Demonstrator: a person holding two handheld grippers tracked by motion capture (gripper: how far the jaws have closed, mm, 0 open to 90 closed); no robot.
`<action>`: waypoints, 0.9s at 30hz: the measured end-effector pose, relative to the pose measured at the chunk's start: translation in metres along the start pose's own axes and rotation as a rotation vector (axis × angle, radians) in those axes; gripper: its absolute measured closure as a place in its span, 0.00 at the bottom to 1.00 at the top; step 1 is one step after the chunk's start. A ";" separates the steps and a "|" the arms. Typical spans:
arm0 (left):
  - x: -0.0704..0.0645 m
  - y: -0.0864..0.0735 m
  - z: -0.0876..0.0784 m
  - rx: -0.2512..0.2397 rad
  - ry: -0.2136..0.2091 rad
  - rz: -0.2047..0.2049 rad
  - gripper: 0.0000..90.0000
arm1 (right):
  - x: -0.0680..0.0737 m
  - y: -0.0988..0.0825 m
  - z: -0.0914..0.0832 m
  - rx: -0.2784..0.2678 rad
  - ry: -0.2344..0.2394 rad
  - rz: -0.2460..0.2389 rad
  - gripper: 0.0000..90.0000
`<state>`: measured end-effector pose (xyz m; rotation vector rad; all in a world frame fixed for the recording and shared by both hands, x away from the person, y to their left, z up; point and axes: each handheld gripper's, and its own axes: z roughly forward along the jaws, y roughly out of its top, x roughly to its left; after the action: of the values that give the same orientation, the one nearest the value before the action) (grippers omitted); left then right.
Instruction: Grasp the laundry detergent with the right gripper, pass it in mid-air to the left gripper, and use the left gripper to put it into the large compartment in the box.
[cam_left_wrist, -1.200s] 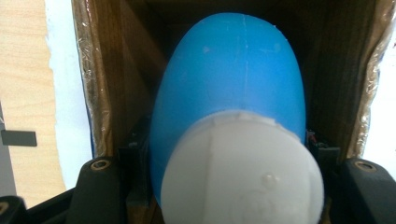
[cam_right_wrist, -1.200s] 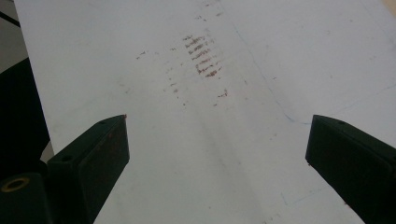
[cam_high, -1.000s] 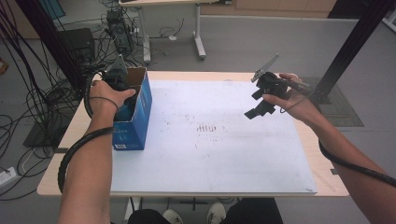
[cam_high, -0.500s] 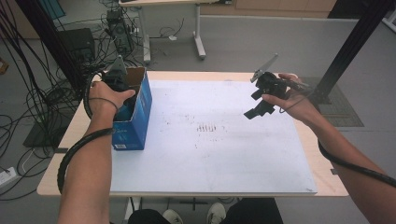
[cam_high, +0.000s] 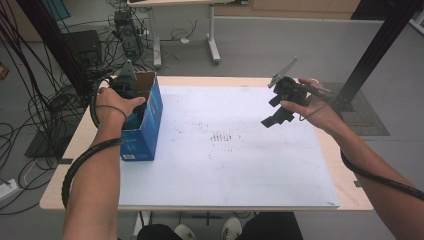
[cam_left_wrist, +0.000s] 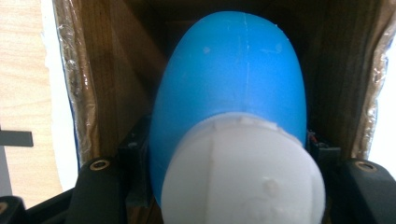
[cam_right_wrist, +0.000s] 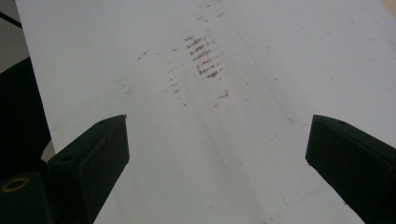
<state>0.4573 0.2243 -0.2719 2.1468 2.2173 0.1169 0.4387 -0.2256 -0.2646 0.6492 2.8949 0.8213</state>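
With the left hand-held gripper (cam_left_wrist: 224, 186) clamped on the blue bottle (cam_left_wrist: 229, 84) inside the box (cam_high: 145, 125) at 9 o'clock, we lift straight up, keeping the right hand-held gripper (cam_right_wrist: 215, 154) spread wide.

Your high view looks down on the whole surface (cam_high: 320, 150); each tong camera looks close along its tongs, the right one sharing the white sheet (cam_right_wrist: 261, 140).

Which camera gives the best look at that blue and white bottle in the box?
The left gripper view: the bottle sits close up between the jaws inside the box. In the high view the hand hides it; the right gripper view faces the white sheet.
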 end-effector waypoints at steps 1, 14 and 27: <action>0.000 0.000 0.000 -0.001 0.001 0.000 0.41 | 0.000 0.000 0.000 0.000 0.002 -0.002 0.06; 0.001 0.000 0.000 -0.003 -0.003 -0.005 0.41 | 0.000 -0.002 -0.001 -0.003 0.003 0.002 0.06; 0.001 0.000 0.001 -0.002 -0.003 -0.006 0.41 | -0.001 0.000 -0.001 -0.004 0.003 0.001 0.06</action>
<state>0.4572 0.2254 -0.2724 2.1373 2.2211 0.1159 0.4390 -0.2263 -0.2641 0.6496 2.8954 0.8286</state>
